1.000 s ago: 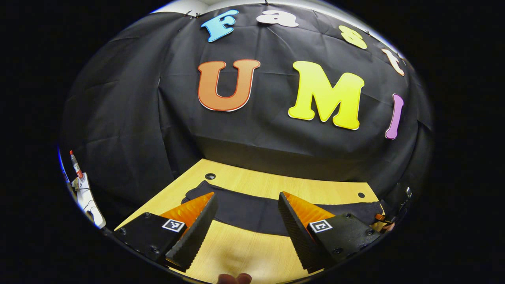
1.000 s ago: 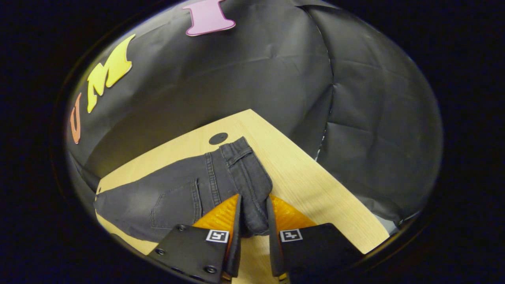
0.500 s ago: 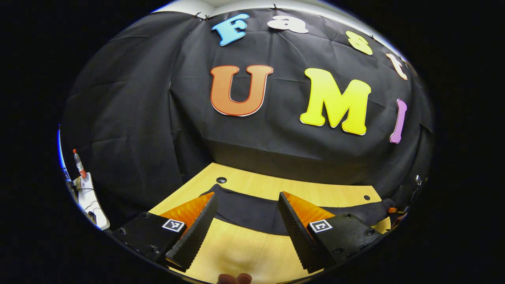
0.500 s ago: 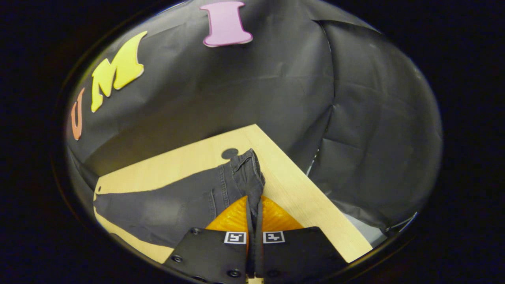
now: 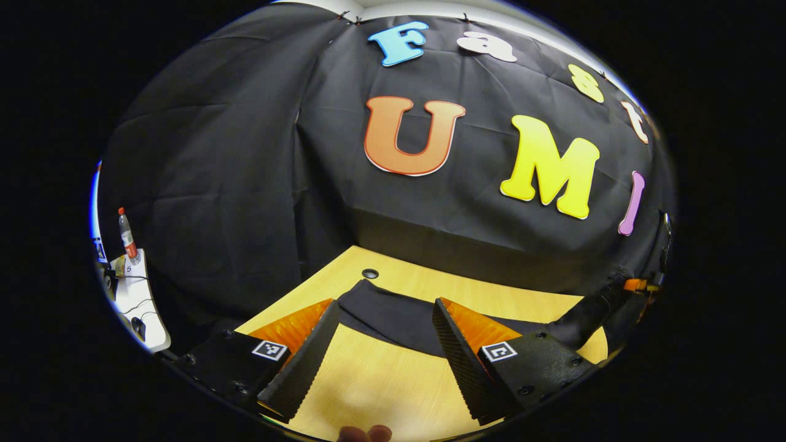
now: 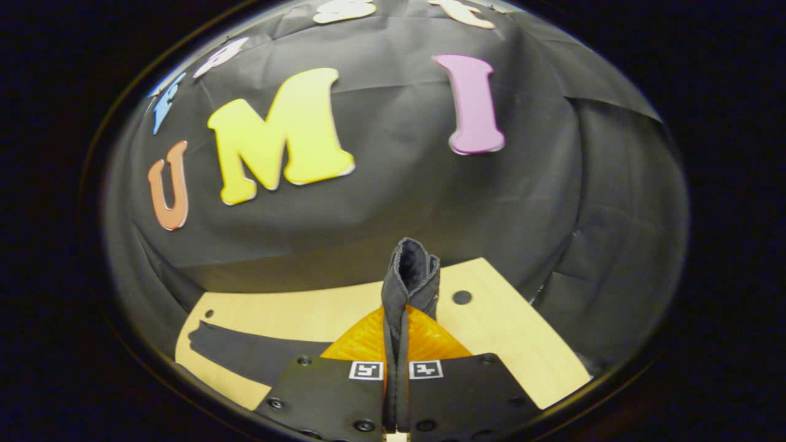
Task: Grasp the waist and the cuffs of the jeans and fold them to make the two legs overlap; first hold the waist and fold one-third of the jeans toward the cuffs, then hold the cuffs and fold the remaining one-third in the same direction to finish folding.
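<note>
Here, nearest the lens in the right gripper view, the right tool [image 6: 396,344] is pressed together on the waist end of the dark grey denim jeans [image 6: 410,276], and the pinched band stands up from between its fingers. A second ago that waistband lay flat between spread fingers; half a second ago they had closed on it; now it is raised off the pale wooden counter [image 6: 522,350]. In the left gripper view the left tool [image 5: 384,350] hangs spread above bare wood, holding nothing, much as it did a second ago. Beyond its fingers the jeans [image 5: 393,313] lie as one dark strip across the counter [image 5: 381,387], rising at the far right to the other tool [image 5: 635,285].

The lift suggests a fold led from the waist is under way. Whether the two legs already overlap cannot be judged: the trailing leg [image 6: 245,350] reads as a single flat band ending near the counter's left edge.

Farther off, the counter shows a round dark hole [image 6: 462,297] just beside the raised waist and a smaller one [image 6: 209,314] near the cuff end. Behind it hangs the black cloth wall [image 6: 393,202] of the booth. At the far left of the left gripper view a white stand [image 5: 138,301] carries a small red-capped bottle [image 5: 127,236].
</note>
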